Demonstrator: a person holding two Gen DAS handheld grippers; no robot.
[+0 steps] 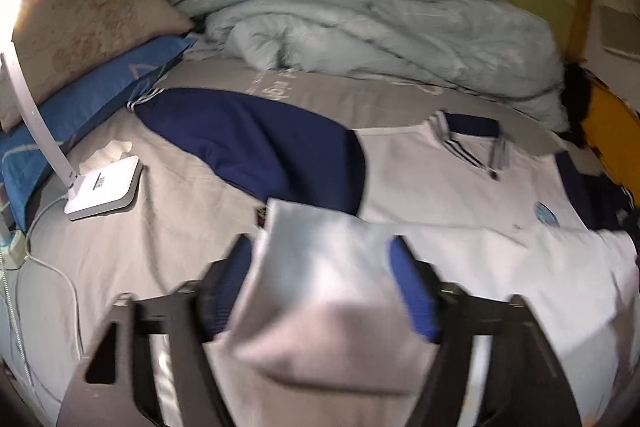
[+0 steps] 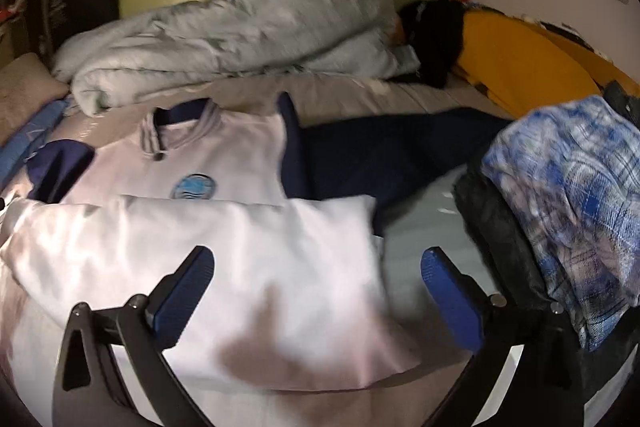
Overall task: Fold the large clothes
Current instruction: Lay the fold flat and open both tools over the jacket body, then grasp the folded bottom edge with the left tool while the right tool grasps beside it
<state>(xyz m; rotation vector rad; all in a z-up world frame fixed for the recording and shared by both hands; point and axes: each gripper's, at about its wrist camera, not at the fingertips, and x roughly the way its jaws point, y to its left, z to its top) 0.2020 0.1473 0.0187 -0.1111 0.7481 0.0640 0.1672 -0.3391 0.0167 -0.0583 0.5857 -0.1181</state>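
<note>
left wrist: left gripper [image 1: 320, 263] jaws spread around white shirt [image 1: 460, 187] hem; right gripper [image 2: 318, 281] jaws wide, empty

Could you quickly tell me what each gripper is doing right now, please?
Left gripper: jaws apart around a raised fold of the white shirt; a firm grip cannot be told.
Right gripper: open, holding nothing, above the shirt's folded hem.

Left gripper [image 1: 322, 267] is hovering low over the shirt [image 1: 460, 187], its blue pads spread apart. Right gripper [image 2: 316, 279] is hovering over the shirt's folded hem, jaws wide.
</note>
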